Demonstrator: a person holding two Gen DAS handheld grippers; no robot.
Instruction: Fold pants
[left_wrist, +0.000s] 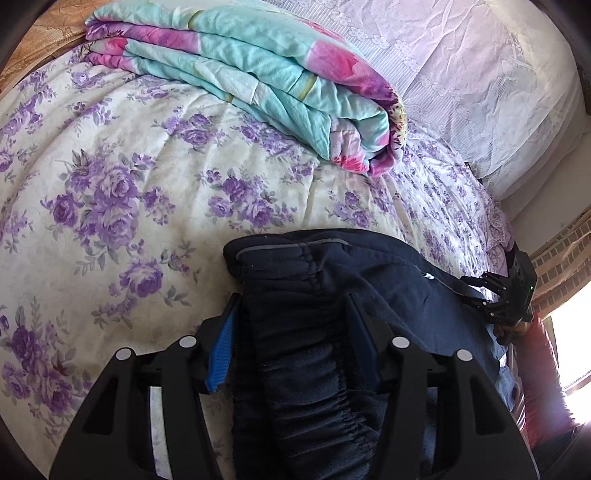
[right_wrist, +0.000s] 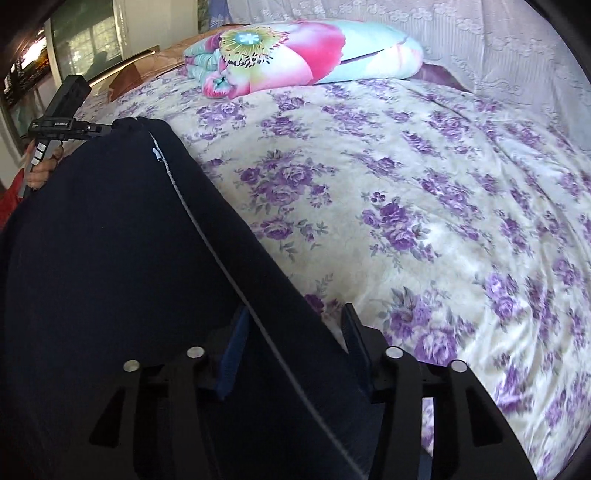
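Observation:
Dark navy pants (left_wrist: 332, 280) hang stretched between my two grippers above the bed. My left gripper (left_wrist: 291, 314) is shut on the gathered elastic waistband, which bunches between its blue-padded fingers (left_wrist: 223, 347). My right gripper (right_wrist: 295, 332) is shut on the other end of the pants (right_wrist: 129, 258), where a thin white stripe runs along the fabric. The right gripper shows at the far right of the left wrist view (left_wrist: 491, 295). The left gripper shows at the upper left of the right wrist view (right_wrist: 96, 129), at the pants' far edge.
The bed (left_wrist: 110, 166) has a cream cover with purple flowers. A folded turquoise and pink quilt (left_wrist: 258, 74) lies at its far side, next to a white lace-covered pillow (left_wrist: 498, 81). A bright window (left_wrist: 572, 332) is at the right.

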